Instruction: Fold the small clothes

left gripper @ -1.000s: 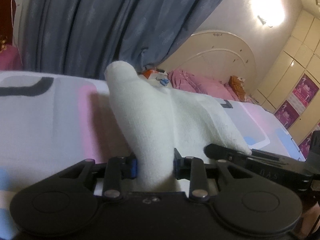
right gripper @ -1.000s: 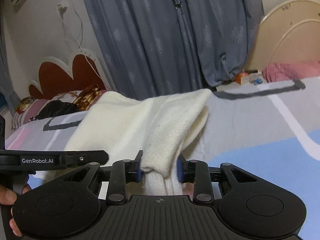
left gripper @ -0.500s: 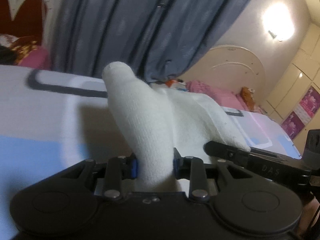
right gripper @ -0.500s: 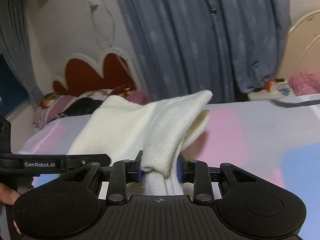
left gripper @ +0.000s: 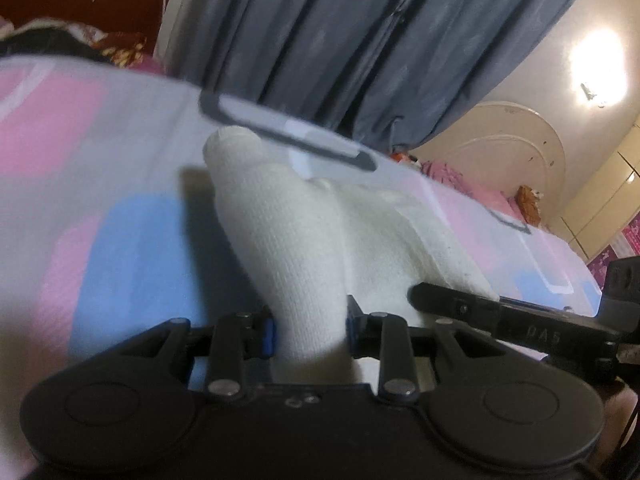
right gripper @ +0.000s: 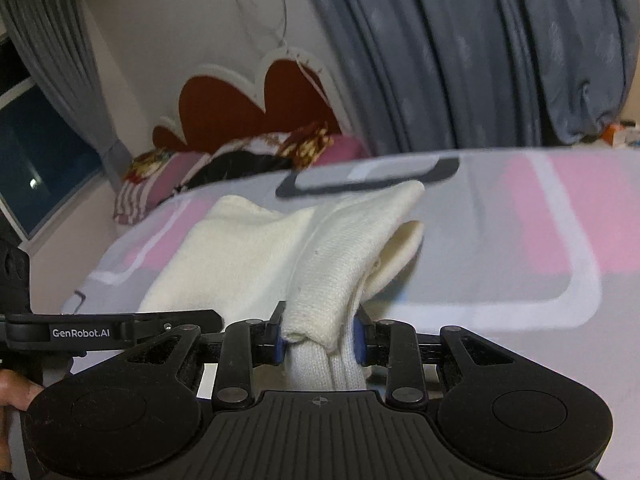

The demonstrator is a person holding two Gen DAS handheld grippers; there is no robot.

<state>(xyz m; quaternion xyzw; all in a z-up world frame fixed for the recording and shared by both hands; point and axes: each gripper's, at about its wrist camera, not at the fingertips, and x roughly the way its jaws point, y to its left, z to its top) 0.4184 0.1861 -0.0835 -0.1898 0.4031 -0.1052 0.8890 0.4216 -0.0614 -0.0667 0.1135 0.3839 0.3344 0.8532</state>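
Observation:
A cream knitted garment is stretched between both grippers above the bed. In the left wrist view a bunched fold of it stands up between the blue pads of my left gripper. Those jaws are opening slightly, but the cloth still fills the gap and touches both pads. My right gripper is shut on another bunched edge of the same garment, which spreads away to the left. Each view shows the other gripper's finger at its side: the right gripper's finger and the left gripper's finger.
The bed sheet has pink, blue and grey blocks. Grey-blue curtains hang behind it. A red headboard with pillows stands at the far left. A cream headboard and cupboards are at the right. A hand shows at the left edge.
Both grippers have carried the garment sideways over the bed, so the sheet pattern and curtains slid rightward in both views. The cloth stays between both pairs of pads.

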